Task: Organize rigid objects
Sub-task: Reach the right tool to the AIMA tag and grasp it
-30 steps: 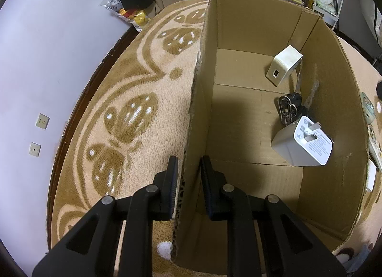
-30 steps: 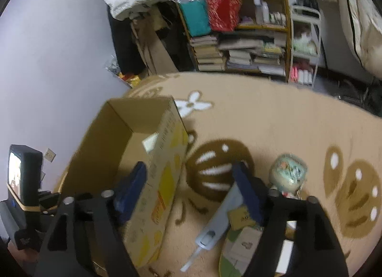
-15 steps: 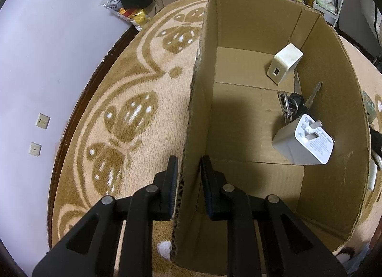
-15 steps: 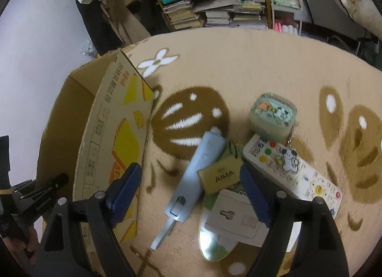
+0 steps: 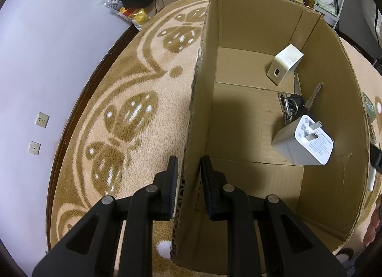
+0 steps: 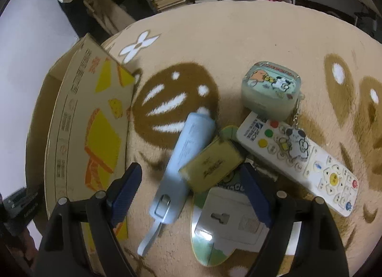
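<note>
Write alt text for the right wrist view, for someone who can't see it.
The right gripper, its fingers wide open, hovers over a pile on a patterned rug: a pale blue device, a yellow box, a white remote and a cartoon-print case. A printed cardboard box stands at the left.

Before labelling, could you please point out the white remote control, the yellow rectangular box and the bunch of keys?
White remote control (image 6: pixel 308 160), right wrist view, button face.
Yellow rectangular box (image 6: pixel 212 165), right wrist view, top face.
Bunch of keys (image 5: pixel 294 106), left wrist view, dark key heads.
</note>
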The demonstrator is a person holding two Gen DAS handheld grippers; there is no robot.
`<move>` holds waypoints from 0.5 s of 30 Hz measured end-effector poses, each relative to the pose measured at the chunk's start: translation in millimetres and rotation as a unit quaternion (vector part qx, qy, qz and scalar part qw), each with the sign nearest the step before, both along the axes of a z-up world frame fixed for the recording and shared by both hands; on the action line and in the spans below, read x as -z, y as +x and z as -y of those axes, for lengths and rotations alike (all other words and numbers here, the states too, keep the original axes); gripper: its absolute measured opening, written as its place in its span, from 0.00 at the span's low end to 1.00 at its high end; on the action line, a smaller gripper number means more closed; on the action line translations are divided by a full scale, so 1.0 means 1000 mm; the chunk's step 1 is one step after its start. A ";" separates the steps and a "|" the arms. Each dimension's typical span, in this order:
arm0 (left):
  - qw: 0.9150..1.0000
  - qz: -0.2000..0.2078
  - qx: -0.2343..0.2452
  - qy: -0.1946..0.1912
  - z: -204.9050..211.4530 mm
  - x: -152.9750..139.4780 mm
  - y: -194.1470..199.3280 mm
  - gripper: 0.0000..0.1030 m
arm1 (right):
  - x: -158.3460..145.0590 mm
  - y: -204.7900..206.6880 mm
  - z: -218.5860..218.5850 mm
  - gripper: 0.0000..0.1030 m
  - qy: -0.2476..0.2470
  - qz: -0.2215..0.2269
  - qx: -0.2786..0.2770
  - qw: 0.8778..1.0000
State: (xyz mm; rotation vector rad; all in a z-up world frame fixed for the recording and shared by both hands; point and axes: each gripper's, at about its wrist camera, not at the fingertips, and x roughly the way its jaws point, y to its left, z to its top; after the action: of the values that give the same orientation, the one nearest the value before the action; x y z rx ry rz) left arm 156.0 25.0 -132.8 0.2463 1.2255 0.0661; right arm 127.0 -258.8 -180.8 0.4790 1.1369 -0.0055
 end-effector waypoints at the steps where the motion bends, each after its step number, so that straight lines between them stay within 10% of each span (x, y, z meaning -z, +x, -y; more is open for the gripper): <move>1: 1.000 0.000 0.001 0.000 0.000 0.000 0.000 0.19 | 0.001 0.001 0.002 0.86 0.003 0.001 0.003 1.000; 15: 1.000 0.000 0.003 0.005 0.001 0.002 0.000 0.19 | 0.005 0.003 0.023 0.46 0.047 0.006 0.053 0.997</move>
State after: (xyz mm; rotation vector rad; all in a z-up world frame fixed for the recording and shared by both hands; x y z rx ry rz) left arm 155.5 24.2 -134.6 0.2591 1.2244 0.0681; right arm 130.3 -281.8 -186.1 0.6216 1.1016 -0.0408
